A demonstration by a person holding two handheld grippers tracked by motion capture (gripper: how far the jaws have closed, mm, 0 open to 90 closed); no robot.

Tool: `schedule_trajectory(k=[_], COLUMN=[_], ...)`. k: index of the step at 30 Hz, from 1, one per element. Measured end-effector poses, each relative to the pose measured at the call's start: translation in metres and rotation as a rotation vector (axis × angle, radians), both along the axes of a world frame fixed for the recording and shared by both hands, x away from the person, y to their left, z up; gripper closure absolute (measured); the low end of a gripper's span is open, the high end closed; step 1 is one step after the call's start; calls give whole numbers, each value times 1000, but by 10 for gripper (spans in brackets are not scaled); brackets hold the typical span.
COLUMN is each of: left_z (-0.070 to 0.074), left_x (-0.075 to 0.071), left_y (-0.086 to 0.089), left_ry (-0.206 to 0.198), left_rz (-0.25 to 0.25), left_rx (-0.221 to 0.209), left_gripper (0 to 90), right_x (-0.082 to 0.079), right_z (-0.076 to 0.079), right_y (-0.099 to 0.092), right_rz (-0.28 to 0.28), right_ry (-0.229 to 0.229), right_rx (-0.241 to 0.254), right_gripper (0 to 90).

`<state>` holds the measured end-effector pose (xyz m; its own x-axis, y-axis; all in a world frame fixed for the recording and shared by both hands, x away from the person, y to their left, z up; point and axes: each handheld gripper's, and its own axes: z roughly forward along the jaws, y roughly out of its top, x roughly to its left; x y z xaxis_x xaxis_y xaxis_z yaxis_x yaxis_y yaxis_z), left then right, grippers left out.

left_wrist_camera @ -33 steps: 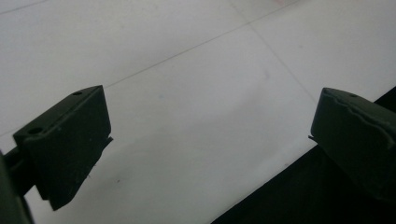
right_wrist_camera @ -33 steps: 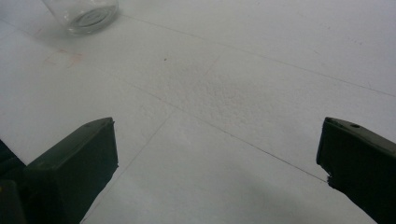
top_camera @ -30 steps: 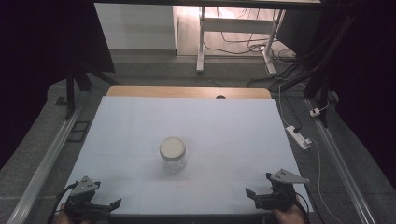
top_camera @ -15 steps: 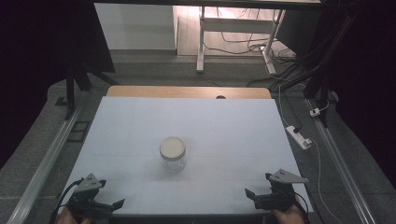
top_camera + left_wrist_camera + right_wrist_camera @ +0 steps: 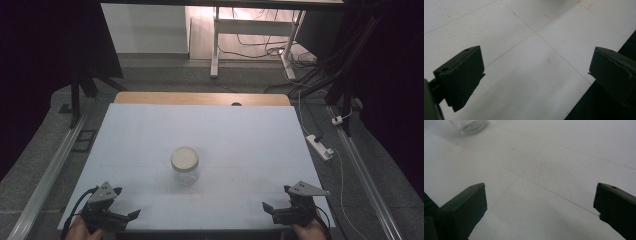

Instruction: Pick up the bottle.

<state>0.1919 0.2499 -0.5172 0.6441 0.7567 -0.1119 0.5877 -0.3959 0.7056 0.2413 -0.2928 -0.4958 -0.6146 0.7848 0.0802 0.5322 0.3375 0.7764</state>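
An unlabelled clear glass jar with a cream lid (image 5: pixel 184 164) is standing mid-frame on the white table (image 5: pixel 150 145); the left gripper (image 5: pixel 131 216) and right gripper (image 5: pixel 270 206) are gaping empty at the bottom corners.

jar (image 5: pixel 185 166) mid-table (image 5: pixel 150 135), left gripper (image 5: pixel 122 216) and right gripper (image 5: pixel 274 210) at near corners

**Lighting and image quality**

The table (image 5: pixel 150 145) is evenly lit and pale; surroundings fall to black at 9 and 3 o'clock. A bright patch glares at 12 o'clock. Gripper views are soft, with close jaws blurred.
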Motion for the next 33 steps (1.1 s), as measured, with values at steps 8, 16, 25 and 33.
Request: schedule_trajectory(k=[8, 16, 25, 33], left_z=[4, 11, 13, 15], left_x=[11, 28, 45, 57], left_y=[-6, -12, -26, -39], left_ry=[13, 22, 22, 3], left_rz=[-13, -31, -63, -102], left_rx=[-37, -85, -53, -6], left_gripper=[6, 1, 2, 2], right_x=[1, 1, 1, 1], right_z=[0, 0, 0, -1], right_y=[0, 1, 1, 2], right_rz=[11, 15, 16, 24], right_ry=[8, 10, 11, 15], right_rx=[4, -1, -3, -15], right_gripper=[0, 0, 0, 0])
